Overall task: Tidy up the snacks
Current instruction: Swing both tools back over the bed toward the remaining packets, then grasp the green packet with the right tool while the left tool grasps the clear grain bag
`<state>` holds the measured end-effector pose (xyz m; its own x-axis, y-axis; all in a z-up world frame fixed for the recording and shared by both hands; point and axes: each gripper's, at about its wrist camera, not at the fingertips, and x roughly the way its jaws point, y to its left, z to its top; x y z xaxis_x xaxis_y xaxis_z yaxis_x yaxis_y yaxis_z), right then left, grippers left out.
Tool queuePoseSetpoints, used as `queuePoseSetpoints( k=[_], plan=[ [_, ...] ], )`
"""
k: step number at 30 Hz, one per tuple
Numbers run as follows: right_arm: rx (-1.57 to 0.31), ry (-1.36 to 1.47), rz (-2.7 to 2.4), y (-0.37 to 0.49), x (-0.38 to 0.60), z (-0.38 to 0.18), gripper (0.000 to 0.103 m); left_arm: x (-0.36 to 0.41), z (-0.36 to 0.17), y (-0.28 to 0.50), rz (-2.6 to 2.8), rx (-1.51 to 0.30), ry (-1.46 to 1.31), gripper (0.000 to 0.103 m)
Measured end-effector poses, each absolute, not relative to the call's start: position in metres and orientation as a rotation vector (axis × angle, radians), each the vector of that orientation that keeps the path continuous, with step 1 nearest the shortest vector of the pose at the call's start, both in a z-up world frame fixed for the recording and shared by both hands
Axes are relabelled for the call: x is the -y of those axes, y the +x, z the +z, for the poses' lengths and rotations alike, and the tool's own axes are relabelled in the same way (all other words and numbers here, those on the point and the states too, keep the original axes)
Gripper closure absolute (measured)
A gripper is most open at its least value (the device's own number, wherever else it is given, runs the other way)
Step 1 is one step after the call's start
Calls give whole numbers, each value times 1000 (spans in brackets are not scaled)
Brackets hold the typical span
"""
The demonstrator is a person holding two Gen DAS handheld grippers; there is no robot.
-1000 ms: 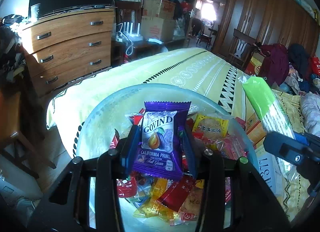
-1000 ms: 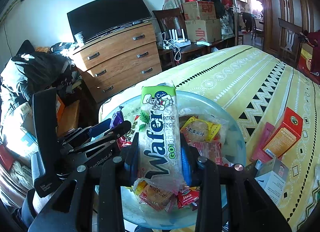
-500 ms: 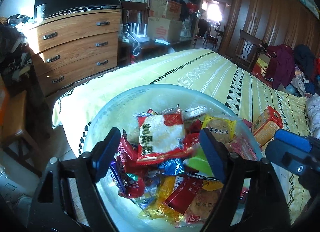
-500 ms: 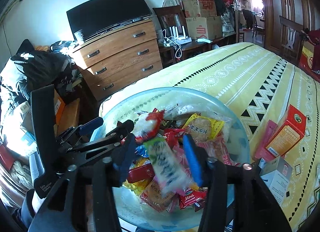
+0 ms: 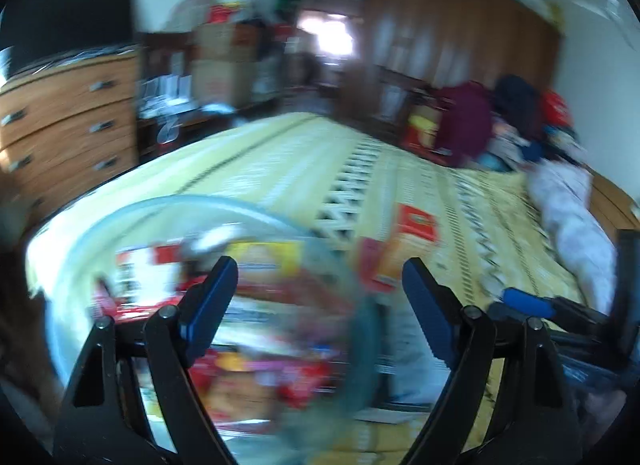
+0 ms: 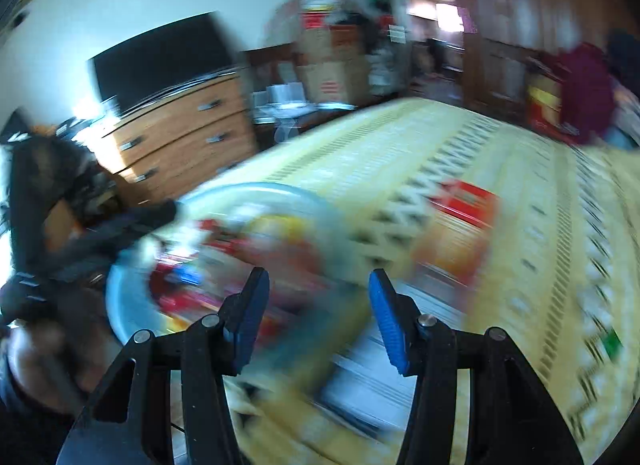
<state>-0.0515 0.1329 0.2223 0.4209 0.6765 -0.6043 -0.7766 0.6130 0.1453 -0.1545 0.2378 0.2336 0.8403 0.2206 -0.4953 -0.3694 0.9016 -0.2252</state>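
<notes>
Both views are motion-blurred. A pale blue bowl (image 5: pixel 80 249) full of mixed snack packets (image 5: pixel 264 261) sits at the near corner of the bed; it also shows in the right wrist view (image 6: pixel 124 301). My left gripper (image 5: pixel 316 285) is open and empty, over the bowl's right rim. My right gripper (image 6: pixel 316 285) is open and empty, just right of the bowl. An orange and red snack box (image 5: pixel 408 245) lies on the bedspread right of the bowl, and shows in the right wrist view (image 6: pixel 456 233). A white box (image 5: pixel 412 361) lies near it.
The yellow patterned bedspread (image 6: pixel 500 153) stretches ahead. A wooden dresser (image 6: pixel 180 137) with a black TV (image 6: pixel 160 57) stands at the left. Cardboard boxes (image 6: pixel 332 65) and a dark wardrobe (image 5: pixel 460 25) are behind. A white pillow (image 5: pixel 572 225) lies at right.
Both grippers let go of their packets, the purple prunes and the green wafers, which dropped into the bowl. Both grippers have since swung right, away from the bowl's middle.
</notes>
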Motion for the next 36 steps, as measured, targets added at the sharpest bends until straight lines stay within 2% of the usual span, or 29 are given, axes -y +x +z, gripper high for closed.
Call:
queuePoseSetpoints(
  k=[6,8,12,18,26,31,36],
  plan=[
    [-858,-101,537,37,47,147,48,-110,235,-114,6,-513,-176,17],
    [-913,-92,450,65,93,123,52,-79,222,-102,-74,-550,-141,17],
    [-1038,-14,344,146,166,77,52,-40,179,-65,-150,-652,-110,17],
    [-1059,-34,383,277,154,48,52,-24,126,-23,-177,-761,-129,17],
    [-1051,-32,454,391,101,11,52,-13,90,-32,-212,-823,-132,17],
    [-1101,-57,599,362,81,-6,52,-14,91,-30,-205,-817,-153,17],
    [-1168,-166,853,230,66,-5,50,-17,103,-43,-206,-770,-171,17]
  ],
)
